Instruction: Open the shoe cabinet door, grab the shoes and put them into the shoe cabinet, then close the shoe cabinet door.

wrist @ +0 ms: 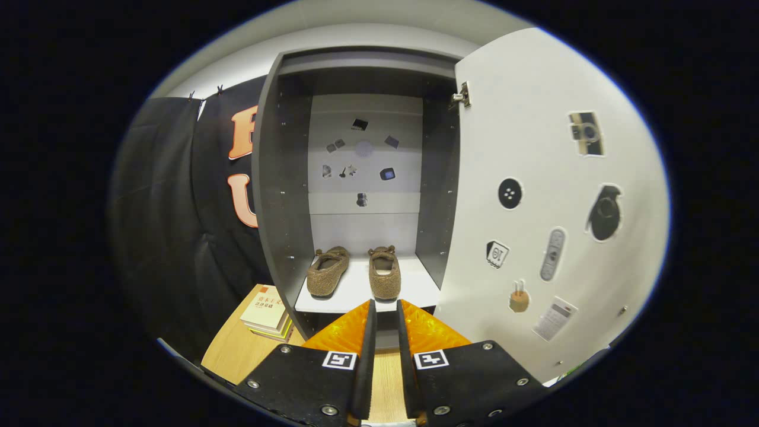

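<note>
Cabinet [284, 178]: we see it standing open, dark side walls and a pale back panel with small stickers on it; its white shelf [356, 293] faces us just beyond the fingers.
Door [533, 196]: swung wide on its hinge to the right side of the opening, its inner face covered in stickers; we judge it was left this wide so the way to the shelf stays free.
Shoes: both brown fuzzy slippers already sit on the shelf, toes toward the front edge. Left slipper [327, 271] lies angled near the left front corner; right slipper [383, 273] sits straighter near the middle of the front edge. They lie apart, not touching.
Gripper [386, 308]: fingers drawn near each other with a narrow gap, holding nothing, tips just short of the shelf's front edge in front of the right slipper.
Books [266, 314]: a small stack on the counter [228, 356] by the cabinet's left foot.
Stage: we judge the stowing done; closing the door remains.
Next: we would reach for the door's free edge, keeping clear of the slippers.
</note>
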### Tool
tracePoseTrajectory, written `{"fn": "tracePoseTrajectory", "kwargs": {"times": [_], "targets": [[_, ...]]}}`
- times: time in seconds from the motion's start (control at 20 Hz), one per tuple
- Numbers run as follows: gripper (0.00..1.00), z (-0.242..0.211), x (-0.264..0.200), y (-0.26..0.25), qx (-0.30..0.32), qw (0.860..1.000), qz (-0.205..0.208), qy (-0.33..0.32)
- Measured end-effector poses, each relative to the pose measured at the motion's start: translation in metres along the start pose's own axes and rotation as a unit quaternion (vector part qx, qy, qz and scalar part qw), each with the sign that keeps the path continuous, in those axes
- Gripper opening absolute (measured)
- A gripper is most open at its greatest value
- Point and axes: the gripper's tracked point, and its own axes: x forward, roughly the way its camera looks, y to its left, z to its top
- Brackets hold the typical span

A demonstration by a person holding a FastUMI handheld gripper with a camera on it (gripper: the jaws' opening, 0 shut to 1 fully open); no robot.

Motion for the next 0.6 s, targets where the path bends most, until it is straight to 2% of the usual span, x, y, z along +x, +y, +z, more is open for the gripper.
{"fn": "tracePoseTrajectory", "kwargs": {"times": [0.4,0.6], "targets": [[0.21,-0.013,-0.074,-0.039,0.015,0.999,-0.031,-0.019],[0.21,-0.020,-0.105,-0.070,0.028,0.997,-0.062,-0.023]]}}
